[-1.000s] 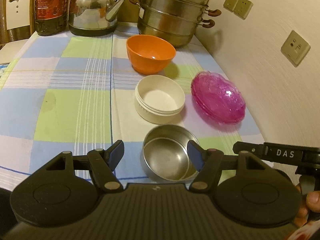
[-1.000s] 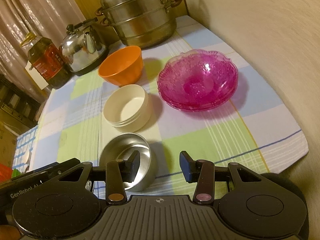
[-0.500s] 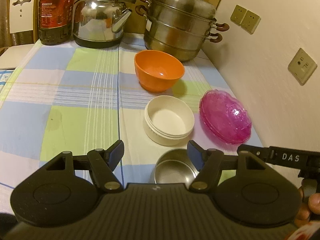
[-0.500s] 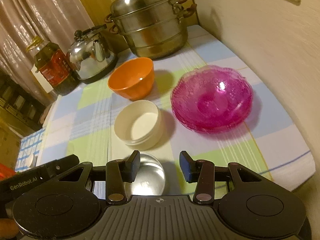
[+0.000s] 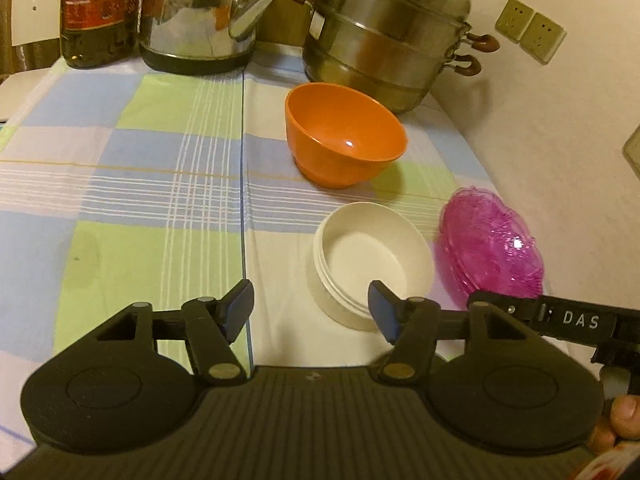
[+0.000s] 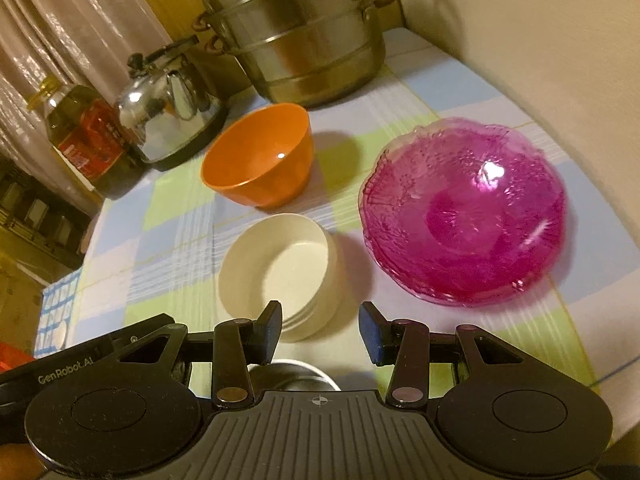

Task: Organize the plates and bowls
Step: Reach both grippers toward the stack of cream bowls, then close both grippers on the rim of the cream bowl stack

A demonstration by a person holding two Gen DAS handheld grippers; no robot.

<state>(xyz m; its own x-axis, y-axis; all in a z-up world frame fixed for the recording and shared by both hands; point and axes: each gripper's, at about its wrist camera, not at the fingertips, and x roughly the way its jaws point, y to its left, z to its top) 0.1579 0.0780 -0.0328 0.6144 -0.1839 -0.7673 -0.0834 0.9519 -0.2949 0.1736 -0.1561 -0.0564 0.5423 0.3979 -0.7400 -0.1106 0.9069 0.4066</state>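
The left hand-held gripper (image 5: 310, 306) is narrowing its empty jaws beside the white bowls (image 5: 370, 264), while the right hand-held gripper (image 6: 320, 328) is hanging partly open and empty above their near rim; a pad catching that rim is risking tipping the stack on the counter (image 5: 160, 184). Sitting there are one orange bowl (image 5: 344, 146), one stack of pink glass plates (image 6: 464, 216), about three nested white bowls, and one steel bowl (image 6: 294, 376) mostly hidden.

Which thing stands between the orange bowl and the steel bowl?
The white bowls stand between the orange bowl and the steel bowl, seen in the right wrist view.
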